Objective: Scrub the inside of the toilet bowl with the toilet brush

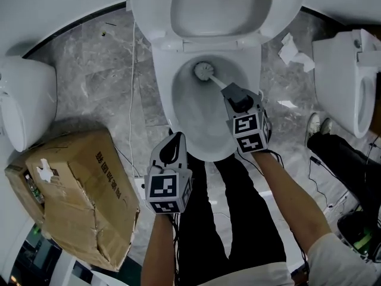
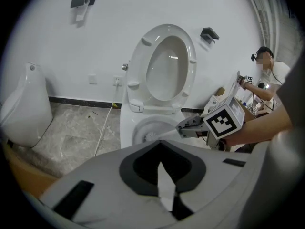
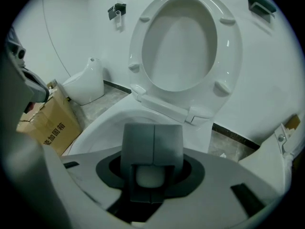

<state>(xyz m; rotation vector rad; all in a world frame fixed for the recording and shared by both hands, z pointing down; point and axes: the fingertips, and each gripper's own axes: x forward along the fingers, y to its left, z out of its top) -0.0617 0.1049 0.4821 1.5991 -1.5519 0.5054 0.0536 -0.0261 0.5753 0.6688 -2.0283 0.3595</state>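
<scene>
At your right claw (image 1: 231,93): jaws clamped on the handle of the toilet brush (image 1: 215,80). In the right gripper view the two grey pads (image 3: 138,142) meet over the handle's rounded white end. The claw points steeply down over the right half of the toilet bowl (image 1: 162,82).

Brush: the handle runs from the claw up and left in the head view. The bristle head (image 1: 204,70) sits deep inside the bowl, near its rear wall. You cannot confirm contact with the porcelain from these views.

Your left claw (image 1: 177,139): jaws together, nothing between them. It is held off the front-left of the bowl, well apart from the brush. Its own view looks across at the bowl, the brush head and your right claw's marker cube (image 2: 225,119).

Toilet: the seat (image 1: 220,8) is raised upright behind the bowl.

Surroundings, from the head view:
- The marble floor (image 1: 95,70) lies on both sides of the toilet.
- A thin white cable (image 1: 132,88) runs down the floor just left of the bowl.
- A crushed cardboard box (image 1: 83,189) sits at lower left, near your left arm.
- A white urinal (image 1: 24,100) stands at the far left.
- A second white fixture (image 1: 348,76) stands at the right.
- Crumpled paper (image 1: 294,52) lies on the floor between that fixture and the toilet.
- Your dark trouser legs (image 1: 232,219) stand in front of the bowl.

Another person (image 2: 269,75) shows at the right edge of the left gripper view.
</scene>
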